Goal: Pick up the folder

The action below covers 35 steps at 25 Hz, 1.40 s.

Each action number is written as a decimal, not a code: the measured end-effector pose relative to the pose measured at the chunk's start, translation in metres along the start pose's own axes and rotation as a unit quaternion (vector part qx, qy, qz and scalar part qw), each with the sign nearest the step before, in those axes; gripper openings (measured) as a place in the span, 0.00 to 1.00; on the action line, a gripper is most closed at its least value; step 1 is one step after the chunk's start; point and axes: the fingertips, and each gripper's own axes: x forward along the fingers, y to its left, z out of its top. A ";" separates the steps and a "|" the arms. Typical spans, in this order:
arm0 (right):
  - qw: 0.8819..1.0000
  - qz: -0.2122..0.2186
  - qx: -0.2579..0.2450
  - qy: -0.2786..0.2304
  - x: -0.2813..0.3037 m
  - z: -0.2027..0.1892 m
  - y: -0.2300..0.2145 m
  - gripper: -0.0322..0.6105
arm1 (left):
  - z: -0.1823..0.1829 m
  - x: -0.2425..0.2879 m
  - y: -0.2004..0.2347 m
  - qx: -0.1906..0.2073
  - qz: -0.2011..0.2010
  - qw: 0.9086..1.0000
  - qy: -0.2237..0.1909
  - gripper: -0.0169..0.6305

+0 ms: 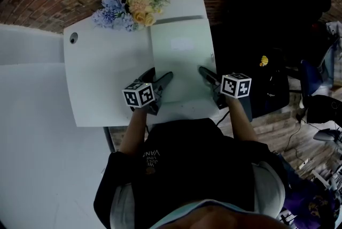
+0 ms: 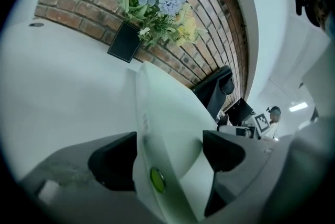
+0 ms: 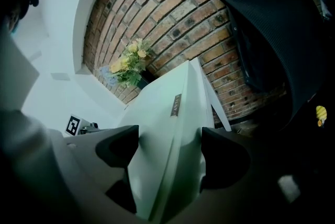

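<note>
left claw: your left gripper point(image 2: 170, 152) stands wide open, holding nothing yet; the folder's left edge runs up between its jaws, with no pad pressing that i can see.
folder: the pale green folder point(image 1: 181, 59) lies flat on the right half of the white table point(image 1: 101, 78), its near end close to you and its far end just short of the flowers point(image 1: 136, 6).
right claw: your right gripper point(image 3: 170, 152) is spread just as wide and also empty, with the folder's right edge between its jaws.
handling: judge it light and thin, with a smooth cover that may slip, and likely to sag or fan open if you lift one side alone.
where to hold: pinch both long edges where the jaws already straddle them, then lift level.
writing, left edge: a round green stud point(image 2: 157, 179), no lettering.
writing, cover: a pale rectangular label point(image 1: 180, 43), nothing legible.
writing, right edge: a small dark strip label point(image 3: 176, 104) with print too small to read.
</note>
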 end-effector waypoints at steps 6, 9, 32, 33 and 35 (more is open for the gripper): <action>1.000 0.005 -0.002 0.002 0.001 -0.002 0.002 0.62 | -0.003 0.005 -0.003 -0.018 -0.014 1.000 0.006 0.63; 1.000 0.003 -0.007 0.002 0.000 -0.001 0.002 0.62 | -0.004 0.006 -0.003 -0.019 -0.013 1.000 0.007 0.63; 0.999 -0.025 -0.024 -0.013 -0.022 -0.011 0.023 0.60 | -0.004 -0.008 -0.016 0.020 -0.021 0.999 0.013 0.63; 0.999 -0.025 -0.025 -0.016 -0.023 -0.011 0.025 0.60 | -0.003 -0.010 -0.017 0.022 -0.022 0.999 0.012 0.63; 0.999 -0.026 -0.028 -0.020 -0.025 -0.012 0.028 0.60 | -0.003 -0.014 -0.019 0.025 -0.025 0.999 0.009 0.63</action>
